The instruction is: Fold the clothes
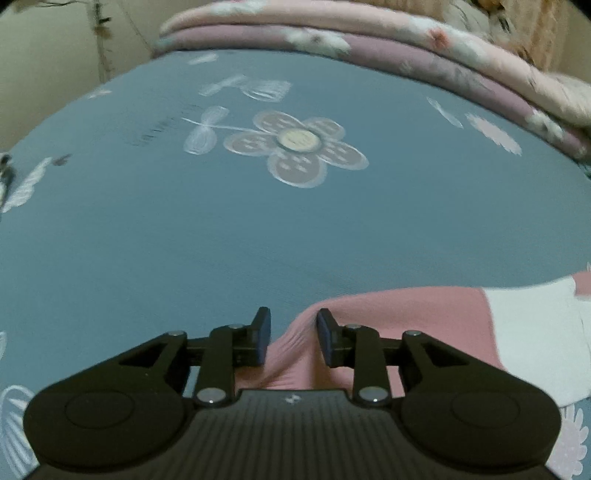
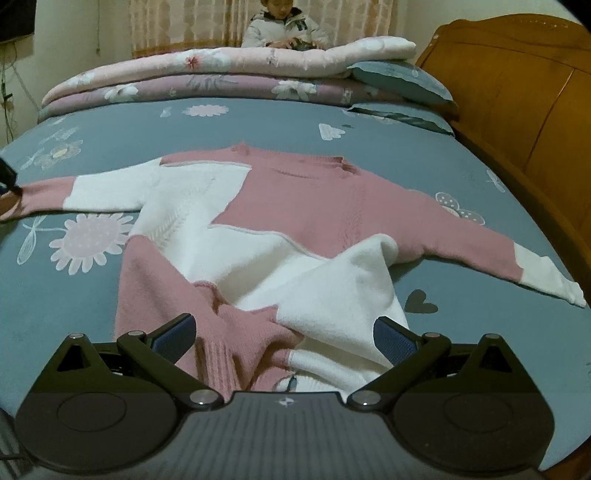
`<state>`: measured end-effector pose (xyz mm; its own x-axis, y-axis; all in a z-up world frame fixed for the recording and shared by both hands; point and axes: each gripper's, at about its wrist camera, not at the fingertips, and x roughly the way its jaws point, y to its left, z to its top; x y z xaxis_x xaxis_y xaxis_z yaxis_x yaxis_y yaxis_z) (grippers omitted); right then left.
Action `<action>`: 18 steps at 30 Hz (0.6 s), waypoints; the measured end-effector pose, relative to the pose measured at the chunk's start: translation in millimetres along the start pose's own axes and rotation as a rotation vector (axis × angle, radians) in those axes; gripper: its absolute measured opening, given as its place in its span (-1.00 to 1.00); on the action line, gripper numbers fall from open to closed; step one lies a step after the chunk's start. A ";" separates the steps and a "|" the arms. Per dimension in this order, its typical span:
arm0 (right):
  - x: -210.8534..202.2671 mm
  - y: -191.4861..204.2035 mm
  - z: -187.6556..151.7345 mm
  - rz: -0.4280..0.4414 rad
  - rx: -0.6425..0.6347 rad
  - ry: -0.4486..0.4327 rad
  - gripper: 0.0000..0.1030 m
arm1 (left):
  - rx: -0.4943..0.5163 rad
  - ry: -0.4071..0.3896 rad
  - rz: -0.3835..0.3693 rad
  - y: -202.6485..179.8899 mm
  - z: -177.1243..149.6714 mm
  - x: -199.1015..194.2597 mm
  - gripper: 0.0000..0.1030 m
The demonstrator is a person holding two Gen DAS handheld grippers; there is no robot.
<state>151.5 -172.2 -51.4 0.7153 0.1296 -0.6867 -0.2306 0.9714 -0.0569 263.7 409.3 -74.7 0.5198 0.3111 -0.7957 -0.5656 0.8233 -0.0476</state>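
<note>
- Two grippers, one sweater, one bed, two stacked quilts, two pillows, one headboard, one person.
- Right gripper point(image 2: 284, 332): fingers spread wide, released, straddling the bunched hem; pads touch nothing that shows.
- Left gripper point(image 1: 293, 338): fingers part-way apart around the pink cuff; pads do not press it, so released. In the right wrist view only its dark tip shows at the left edge, by that cuff.
- Sweater point(image 2: 295, 210): one knit, pink and white blocks, lying flat-ish on the bed sheet point(image 2: 92, 295), both sleeves spread out to the sides. Hem end rumpled, one white corner flipped over. Right sleeve ends in a white cuff; left sleeve goes white then pink.
- Sheet is blue-grey with flower, leaf and heart prints.
- Far end: two quilts point(image 2: 221, 74) stacked, pink over mauve, floral; two blue pillows point(image 2: 402, 81) beside the wooden headboard point(image 2: 524, 96).
- Person point(image 2: 284, 31) behind the quilts, cut off by them; what the hands hold is unclear.
- Left wrist view is blurred; most of the sweater is cut off there.
</note>
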 end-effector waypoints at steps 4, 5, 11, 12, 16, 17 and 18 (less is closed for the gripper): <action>-1.8 4.2 1.8 0.017 0.008 -0.003 1.00 | -0.111 -0.013 -0.011 38.1 -8.9 -8.6 -0.32; -2.6 5.9 2.2 0.022 0.007 -0.005 1.00 | -0.145 -0.010 -0.017 48.0 -13.4 -9.3 -0.29; -11.5 19.6 3.9 0.038 -0.033 -0.027 1.00 | -0.385 0.007 -0.158 87.0 -51.8 -1.9 -0.17; -12.0 20.5 4.3 0.039 -0.034 -0.026 1.00 | -0.405 -0.003 -0.178 86.8 -57.5 -1.2 -0.09; -15.2 25.3 6.2 0.038 -0.033 -0.026 1.00 | -0.360 -0.041 -0.174 68.3 -66.5 -3.9 0.01; -16.8 26.8 6.4 0.036 -0.038 -0.029 1.00 | -0.319 -0.046 -0.157 59.2 -67.6 -4.0 0.01; -18.5 28.6 6.8 0.031 -0.043 -0.033 1.00 | -0.269 -0.052 -0.126 49.1 -68.6 -4.1 -0.16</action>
<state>136.2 -145.4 -35.4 0.7287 0.1666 -0.6642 -0.2807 0.9574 -0.0678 189.9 415.9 -115.3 0.6249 0.2441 -0.7416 -0.6401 0.7040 -0.3077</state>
